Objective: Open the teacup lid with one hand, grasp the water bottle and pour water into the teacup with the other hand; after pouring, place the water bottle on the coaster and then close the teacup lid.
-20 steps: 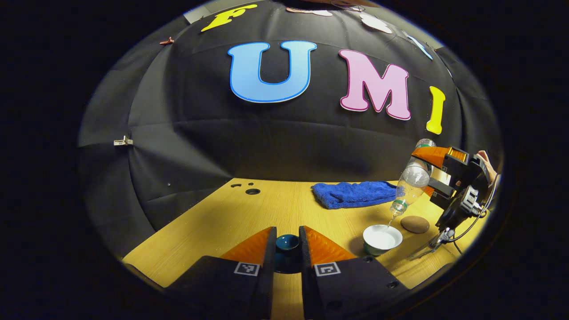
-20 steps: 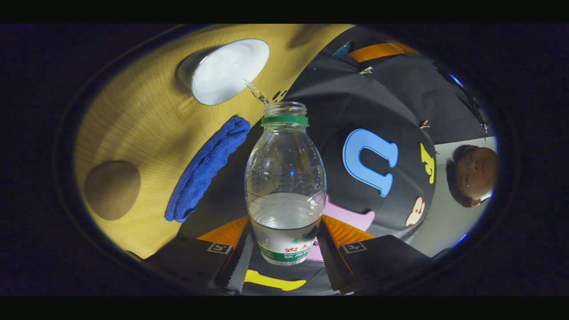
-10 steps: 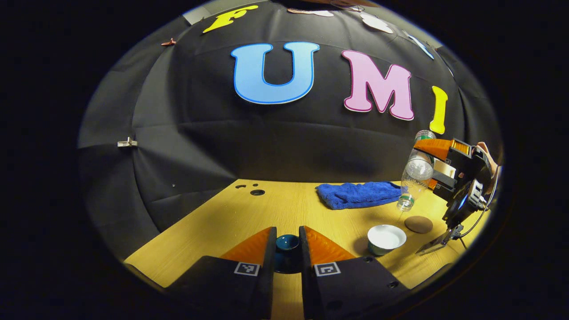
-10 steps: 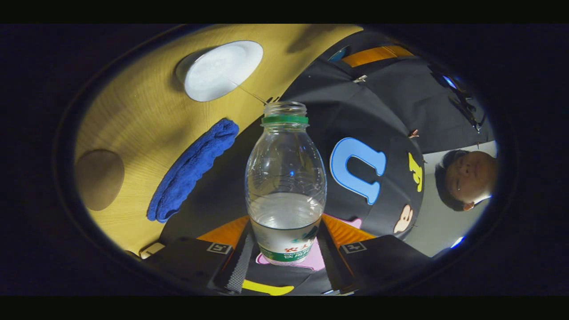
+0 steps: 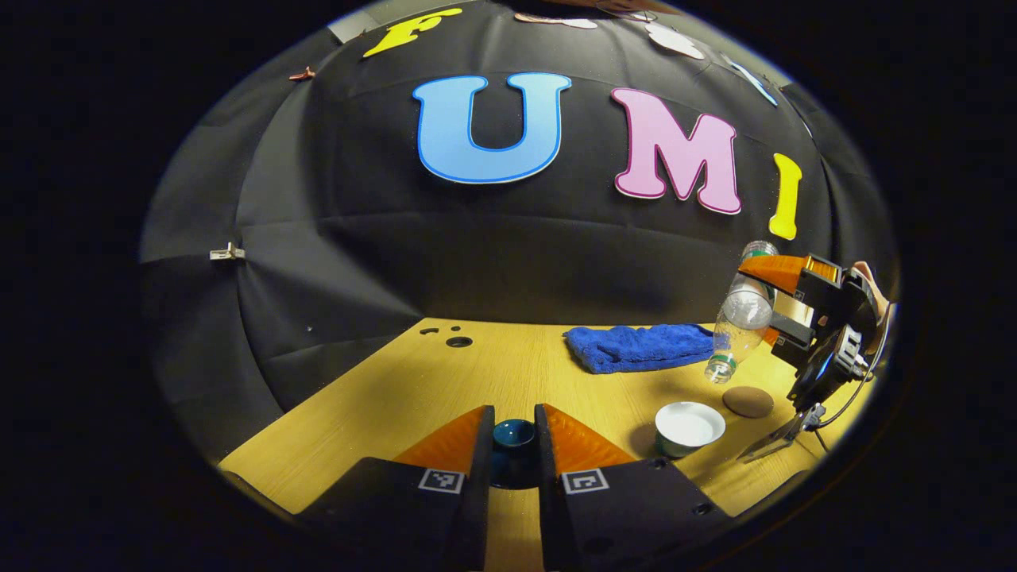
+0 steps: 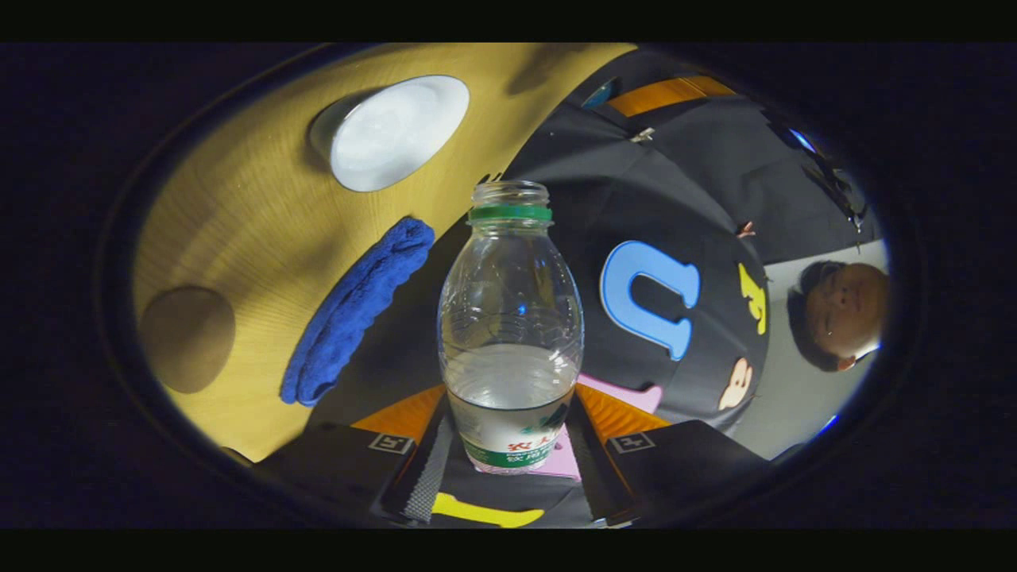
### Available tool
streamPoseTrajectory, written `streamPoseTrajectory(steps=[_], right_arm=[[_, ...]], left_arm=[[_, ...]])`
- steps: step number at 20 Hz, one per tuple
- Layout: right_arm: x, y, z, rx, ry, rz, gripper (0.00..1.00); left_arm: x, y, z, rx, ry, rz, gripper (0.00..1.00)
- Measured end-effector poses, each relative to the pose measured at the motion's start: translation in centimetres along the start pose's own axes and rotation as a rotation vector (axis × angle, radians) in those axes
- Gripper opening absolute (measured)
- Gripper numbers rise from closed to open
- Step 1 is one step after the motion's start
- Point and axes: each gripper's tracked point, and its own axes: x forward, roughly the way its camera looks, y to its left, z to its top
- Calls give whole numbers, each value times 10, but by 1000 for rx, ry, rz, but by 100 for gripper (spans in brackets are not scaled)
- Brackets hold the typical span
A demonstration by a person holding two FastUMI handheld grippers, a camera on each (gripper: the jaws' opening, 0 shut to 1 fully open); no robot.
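My left gripper (image 5: 513, 433) is shut on the dark teal teacup lid (image 5: 513, 435), held low over the wooden table (image 5: 445, 389). To its right stands the white teacup (image 5: 689, 427), uncovered, with water in it. Above and right of the cup my right gripper (image 5: 775, 306) holds the clear water bottle (image 5: 735, 326) tilted, mouth down-left. In the right gripper view the gripper (image 6: 508, 445) is shut on the bottle (image 6: 510, 318) near its label; the bottle is capless with a green neck ring. The teacup (image 6: 397, 131) lies upper left and the brown round coaster (image 6: 187, 339) at the left.
A folded blue towel (image 5: 639, 347) lies behind the cup, also seen as the towel (image 6: 357, 310) in the right gripper view. The coaster (image 5: 748, 401) sits right of the cup. Small holes (image 5: 458, 342) mark the table's back left. A person's head (image 6: 842, 314) is at the far right.
The stream of water from the bottle into the cup has thinned and stopped. The bottle has risen and tipped back a little. The left gripper has kept still with the lid.
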Motion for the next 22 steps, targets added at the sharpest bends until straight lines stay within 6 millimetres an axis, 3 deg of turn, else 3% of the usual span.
streamPoseTrajectory(steps=[3, 4, 8, 12, 13, 14, 16, 22], right_arm=[[-8, 23, -1, 209, 59, 83, 74], [-9, 26, 0, 282, 79, 104, 74], [-23, 52, 14, 562, 149, 210, 74], [-36, 67, 23, 870, 217, 304, 73], [-37, 66, 23, 937, 231, 313, 75], [-38, 65, 26, 994, 230, 322, 75], [-41, 64, 40, 1109, 208, 355, 75], [-52, 49, 61, 1516, 187, 405, 75]], left_arm=[[3, -5, 0, 3, 3, -4, 27], [4, -7, 1, 6, 4, -7, 30], [10, -21, 7, 12, -6, -22, 30], [18, -37, 10, 32, -6, -42, 30], [20, -42, 10, 38, -7, -49, 27], [22, -46, 11, 42, -8, -55, 30], [27, -55, 11, 43, -7, -66, 27], [36, -87, 20, 26, -17, -103, 30]])
